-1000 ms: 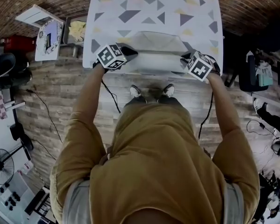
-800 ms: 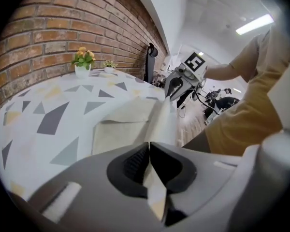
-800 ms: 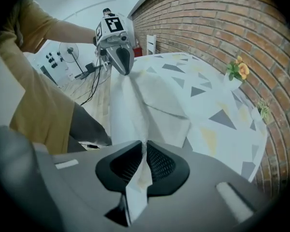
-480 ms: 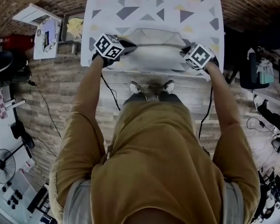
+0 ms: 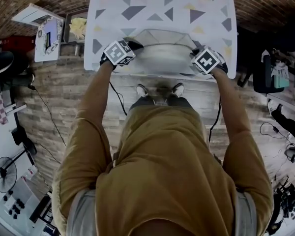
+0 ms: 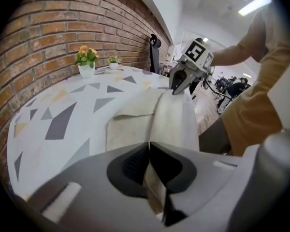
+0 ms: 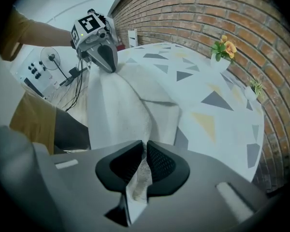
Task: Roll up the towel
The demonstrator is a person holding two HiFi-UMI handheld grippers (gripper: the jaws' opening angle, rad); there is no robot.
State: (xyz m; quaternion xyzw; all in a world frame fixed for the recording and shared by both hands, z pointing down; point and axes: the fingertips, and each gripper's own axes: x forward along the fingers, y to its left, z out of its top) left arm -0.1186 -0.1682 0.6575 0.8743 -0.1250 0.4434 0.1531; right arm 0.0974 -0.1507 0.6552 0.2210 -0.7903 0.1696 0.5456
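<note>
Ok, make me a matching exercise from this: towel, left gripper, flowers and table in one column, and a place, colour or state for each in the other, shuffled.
Column one
1. towel
2. left gripper
3. orange flowers
4. table

Column two
a. white top with grey and yellow triangles
b. shut on one end of the towel
c. standing at the far edge, beside the brick wall
d. pale, partly folded, lying by the near edge

Pairs: 1-d, 2-b, 3-c, 4-a.
</note>
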